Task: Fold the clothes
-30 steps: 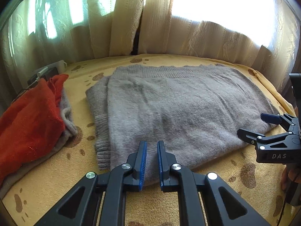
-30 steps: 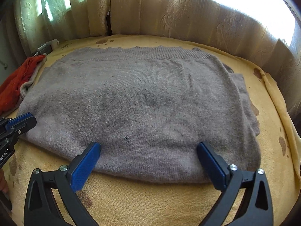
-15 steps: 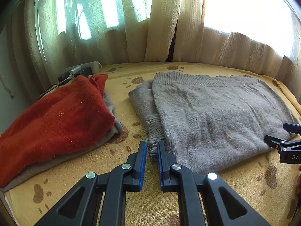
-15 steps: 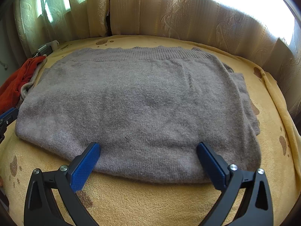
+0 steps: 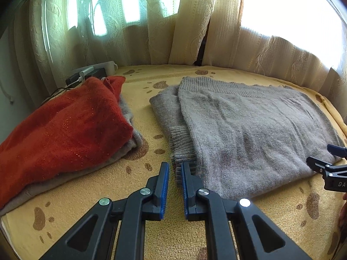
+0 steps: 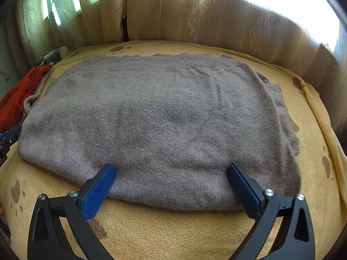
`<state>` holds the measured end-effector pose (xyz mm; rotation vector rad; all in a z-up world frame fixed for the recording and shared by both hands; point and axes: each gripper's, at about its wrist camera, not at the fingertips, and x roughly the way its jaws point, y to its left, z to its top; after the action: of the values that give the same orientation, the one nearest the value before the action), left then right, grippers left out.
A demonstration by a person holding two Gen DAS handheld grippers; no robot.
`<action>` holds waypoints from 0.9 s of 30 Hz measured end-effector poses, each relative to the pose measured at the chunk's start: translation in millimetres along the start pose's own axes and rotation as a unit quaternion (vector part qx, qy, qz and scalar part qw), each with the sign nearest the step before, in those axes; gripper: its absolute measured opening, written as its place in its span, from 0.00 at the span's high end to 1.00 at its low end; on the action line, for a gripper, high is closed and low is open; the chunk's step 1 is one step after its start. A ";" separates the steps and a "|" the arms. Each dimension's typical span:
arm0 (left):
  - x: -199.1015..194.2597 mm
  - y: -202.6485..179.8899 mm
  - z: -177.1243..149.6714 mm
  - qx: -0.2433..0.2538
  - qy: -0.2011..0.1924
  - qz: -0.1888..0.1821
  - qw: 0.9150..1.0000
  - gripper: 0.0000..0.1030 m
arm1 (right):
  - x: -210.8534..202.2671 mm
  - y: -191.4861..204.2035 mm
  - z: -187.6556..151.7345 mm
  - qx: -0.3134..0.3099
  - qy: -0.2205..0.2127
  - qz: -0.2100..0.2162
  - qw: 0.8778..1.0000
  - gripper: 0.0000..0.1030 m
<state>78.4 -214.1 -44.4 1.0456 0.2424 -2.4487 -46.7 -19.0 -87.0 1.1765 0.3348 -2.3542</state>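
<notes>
Left gripper (image 5: 173, 169) points down and forward toward 12 o'clock, jaws nearly closed with a narrow gap, nothing between them. Right gripper (image 6: 171, 171) tilts down, jaws spread wide, empty.

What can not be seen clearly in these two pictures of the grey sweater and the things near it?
- Grey sweater: its underside and inner folded layers, hidden by its own top layer in both views.
- Red garment: cut off by the left edge in both views; it hides most of the pale garment beneath.
- Dark device by the curtain: too small and half hidden to identify.
- Right gripper: cut off by the left wrist view's right edge.
</notes>
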 end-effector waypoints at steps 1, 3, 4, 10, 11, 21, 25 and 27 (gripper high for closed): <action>1.1 1.4 0.0 -0.004 0.003 0.001 1.000 0.88 | -0.1 0.1 0.0 0.000 0.000 0.000 1.000 0.00; 3.1 3.4 -0.3 -0.009 0.008 0.004 1.000 0.88 | -0.2 0.6 0.0 0.000 0.000 0.000 1.000 0.00; 3.6 3.6 -0.3 -0.010 0.010 0.006 1.000 0.88 | -0.3 0.6 0.0 0.001 0.000 -0.001 1.000 0.00; 2.9 2.3 -0.9 -0.005 0.009 0.014 1.000 0.88 | 1.6 3.0 1.8 0.002 0.000 -0.001 1.000 0.00; 3.1 3.6 -1.2 -0.004 0.011 0.014 1.000 0.88 | 1.6 3.1 1.8 0.003 0.000 -0.001 1.000 0.00; 11.8 82.9 -14.6 -0.081 0.044 0.034 0.995 0.83 | -88.7 -93.8 -10.0 0.178 -0.177 -0.126 0.960 0.00; 12.8 82.8 -17.2 -0.072 0.044 -0.040 0.996 0.34 | -108.2 -112.9 -17.5 0.221 -0.227 -0.080 0.945 0.00; 17.9 70.3 -17.3 -0.041 0.058 -0.086 0.994 0.00 | -95.9 -101.3 -7.2 0.189 -0.205 -0.030 0.960 0.00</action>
<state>112.3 -276.1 -67.9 1.1762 0.4859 -2.5069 -45.5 100.2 -14.4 0.7988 -0.2346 -2.7148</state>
